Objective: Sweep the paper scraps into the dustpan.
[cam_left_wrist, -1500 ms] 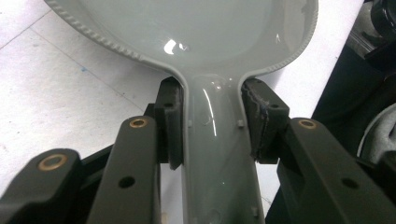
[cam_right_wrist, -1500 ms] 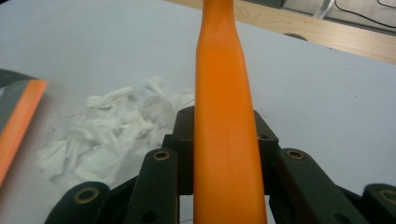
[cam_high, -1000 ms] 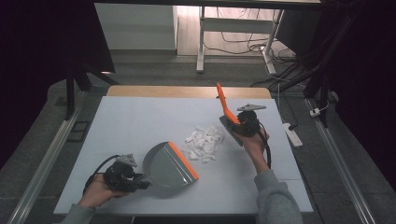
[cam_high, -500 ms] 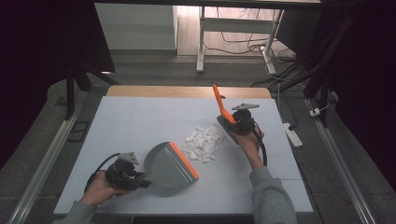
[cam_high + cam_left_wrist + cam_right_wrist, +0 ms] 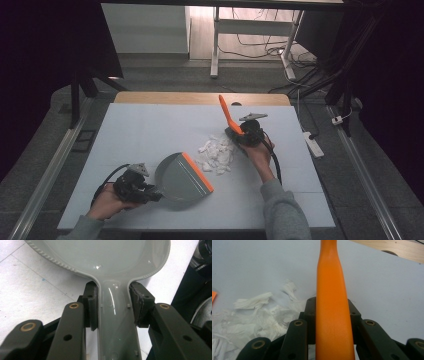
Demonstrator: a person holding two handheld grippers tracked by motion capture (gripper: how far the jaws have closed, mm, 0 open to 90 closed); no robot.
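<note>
Right gripper (image 5: 246, 134), jaws clamped on the orange brush handle (image 5: 227, 113), has edged toward the paper scraps (image 5: 216, 152); left gripper (image 5: 145, 186) grips the dustpan (image 5: 180, 175) beside them, bare surface (image 5: 145, 135) beyond.

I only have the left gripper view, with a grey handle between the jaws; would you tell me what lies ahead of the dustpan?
Observer: A pile of white paper scraps lies just off the dustpan's orange lip.
Operator: Thank you. Where is the other gripper?
Observer: The right gripper is at the far side of the scraps, shut on an orange brush handle.
Operator: Is the brush head touching the scraps?
Observer: I cannot tell; the head sits low beside them.
</note>
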